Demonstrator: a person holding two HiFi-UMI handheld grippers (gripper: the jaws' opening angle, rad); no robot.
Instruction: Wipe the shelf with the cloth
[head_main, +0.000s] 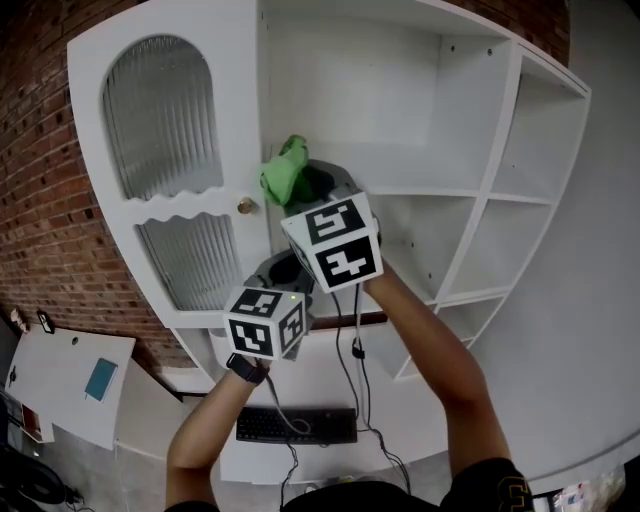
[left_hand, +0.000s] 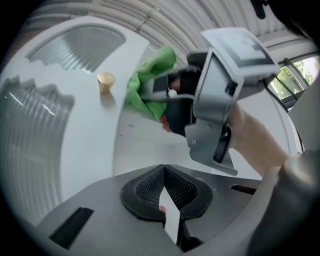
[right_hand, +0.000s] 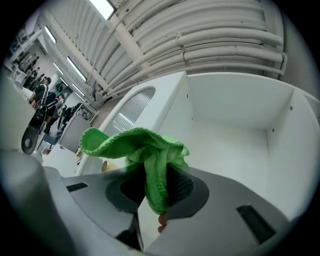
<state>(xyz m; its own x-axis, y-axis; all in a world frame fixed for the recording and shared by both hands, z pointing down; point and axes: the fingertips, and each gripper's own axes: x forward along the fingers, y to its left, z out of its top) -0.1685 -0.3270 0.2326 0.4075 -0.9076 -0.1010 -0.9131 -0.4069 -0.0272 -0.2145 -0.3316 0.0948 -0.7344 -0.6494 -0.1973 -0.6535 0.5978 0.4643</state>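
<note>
Clearly the right gripper pinches the soft, light cloth by a bunched fold, just in front of the shelf, leaving its floppy rest free for wiping. The left gripper is closed and empty, farther back from the shelf.

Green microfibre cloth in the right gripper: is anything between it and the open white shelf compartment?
Nothing visible. The green microfibre cloth, clamped in the right gripper, faces the open white shelf compartment directly.
</note>
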